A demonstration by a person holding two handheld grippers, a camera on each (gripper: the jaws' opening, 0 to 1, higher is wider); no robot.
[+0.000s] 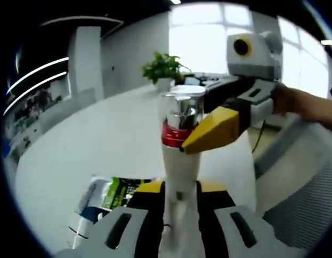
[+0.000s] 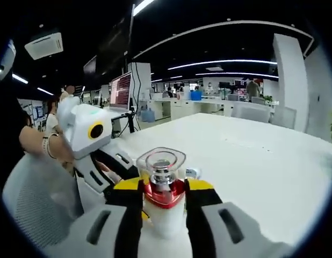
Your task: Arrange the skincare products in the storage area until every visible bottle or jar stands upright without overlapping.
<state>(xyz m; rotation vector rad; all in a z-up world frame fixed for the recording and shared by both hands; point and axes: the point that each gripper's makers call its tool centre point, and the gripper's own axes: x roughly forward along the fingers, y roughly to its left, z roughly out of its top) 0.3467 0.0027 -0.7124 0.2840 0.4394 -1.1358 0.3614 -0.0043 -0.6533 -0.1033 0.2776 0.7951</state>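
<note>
Your left gripper (image 1: pixel 179 217) is clenched on the lower body of the white pump bottle (image 1: pixel 179 172), held upright above the white table (image 1: pixel 101 145). Your right gripper (image 2: pixel 163 201) grasps the same bottle just below its red collar (image 2: pixel 163 194), jaws pressed on either side; in the left gripper view it (image 1: pixel 211 134) reaches in from the right. Just left of the bottle, near you, a green-and-white packet (image 1: pixel 104 196) lies flat; its print is too blurred to read. Beyond, the tabletop runs open to its curved far edge, where a potted plant (image 1: pixel 165 69) stands. A grey chair (image 1: pixel 305 199) sits right.
</note>
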